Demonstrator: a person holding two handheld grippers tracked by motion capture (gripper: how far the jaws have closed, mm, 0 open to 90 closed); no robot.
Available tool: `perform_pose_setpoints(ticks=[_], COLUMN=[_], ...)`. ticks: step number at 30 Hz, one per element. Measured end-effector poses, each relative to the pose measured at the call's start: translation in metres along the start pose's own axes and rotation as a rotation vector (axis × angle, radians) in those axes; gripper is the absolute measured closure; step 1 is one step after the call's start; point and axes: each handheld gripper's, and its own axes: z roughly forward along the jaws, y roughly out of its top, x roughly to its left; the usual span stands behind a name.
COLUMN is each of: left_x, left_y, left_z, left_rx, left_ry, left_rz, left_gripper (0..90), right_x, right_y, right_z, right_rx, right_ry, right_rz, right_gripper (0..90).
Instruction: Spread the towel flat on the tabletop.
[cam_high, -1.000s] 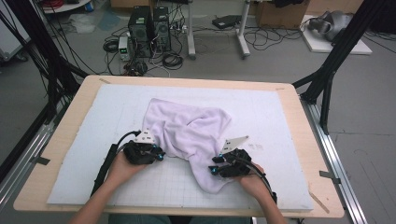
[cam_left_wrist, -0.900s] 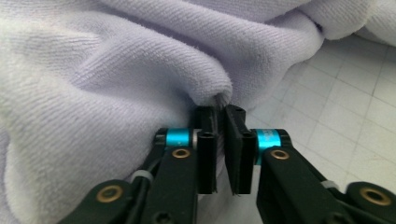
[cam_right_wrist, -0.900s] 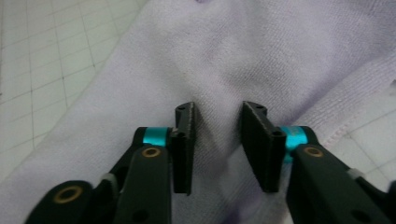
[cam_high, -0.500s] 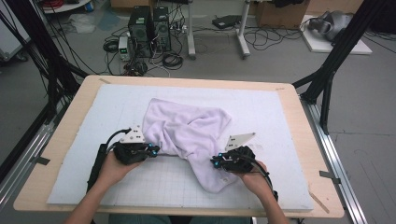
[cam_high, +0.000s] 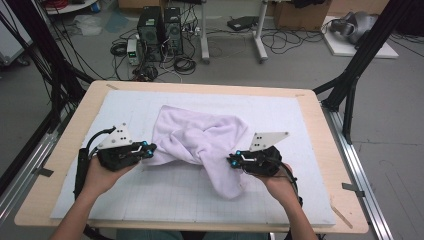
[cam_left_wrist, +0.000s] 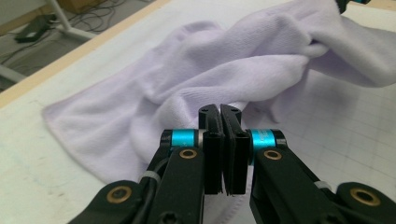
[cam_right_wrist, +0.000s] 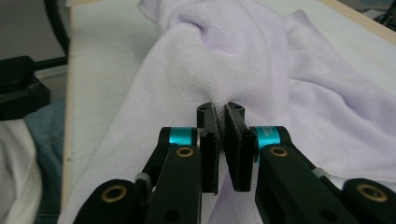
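Your left gripper (cam_high: 148, 147) has its jaws closed on the left edge of the towel (cam_high: 200, 137). Your right gripper (cam_high: 234, 159) has its jaws pinched on the towel's right side, w/ cloth between the pads. The towel lies crumpled at mid bench (cam_high: 310, 125), on the white mat (cam_high: 280, 115), betw. both grippers, one end hanging toward you.

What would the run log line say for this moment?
left gripper: shut on towel edge | right gripper: shut on towel fold | towel: bunched, partly lifted off mat
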Motion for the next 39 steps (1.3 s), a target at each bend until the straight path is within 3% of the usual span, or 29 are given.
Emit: perform_pose_setpoints(ticks=[5,6,11,15,18,22,25,29,33,39], left_x=[0.020,0.024,0.039,0.050,0.051,0.046,0.040,0.027,0.013,0.014], left_y=[-0.021,-0.023,-0.030,-0.033,-0.032,-0.026,-0.021,-0.018,-0.023,-0.038], left_z=[0.045,0.054,0.088,0.095,0.089,0.073,0.056,0.039,0.037,0.059], left_rx=[0.116,0.137,0.170,0.150,0.142,0.101,0.065,0.054,0.103,0.186], left_ry=[0.009,0.014,-0.002,-0.019,-0.023,-0.020,-0.023,-0.044,-0.054,-0.067], left_rz=[-0.066,-0.064,-0.101,-0.154,-0.156,-0.151,-0.143,-0.109,-0.062,-0.084], left_gripper=[87.4,87.4,87.3,87.0,84.8,74.8,70.6,69.9,70.0,67.6], right_x=[-0.032,-0.040,-0.068,-0.082,-0.081,-0.074,-0.065,-0.049,-0.032,-0.018], right_y=[-0.011,-0.013,-0.029,-0.042,-0.041,-0.034,-0.029,-0.021,-0.014,-0.016], right_z=[0.017,0.022,0.047,0.063,0.063,0.050,0.037,0.024,0.019,0.031], right_rx=[0.055,0.067,0.127,0.188,0.182,0.148,0.112,0.079,0.085,0.102], right_ry=[-0.059,-0.067,-0.092,-0.092,-0.100,-0.115,-0.118,-0.109,-0.089,-0.035], right_rz=[0.084,0.097,0.182,0.226,0.224,0.206,0.181,0.128,0.076,0.076], right_gripper=[85.0,84.9,84.9,85.2,84.3,80.6,77.7,75.9,70.2,54.2])
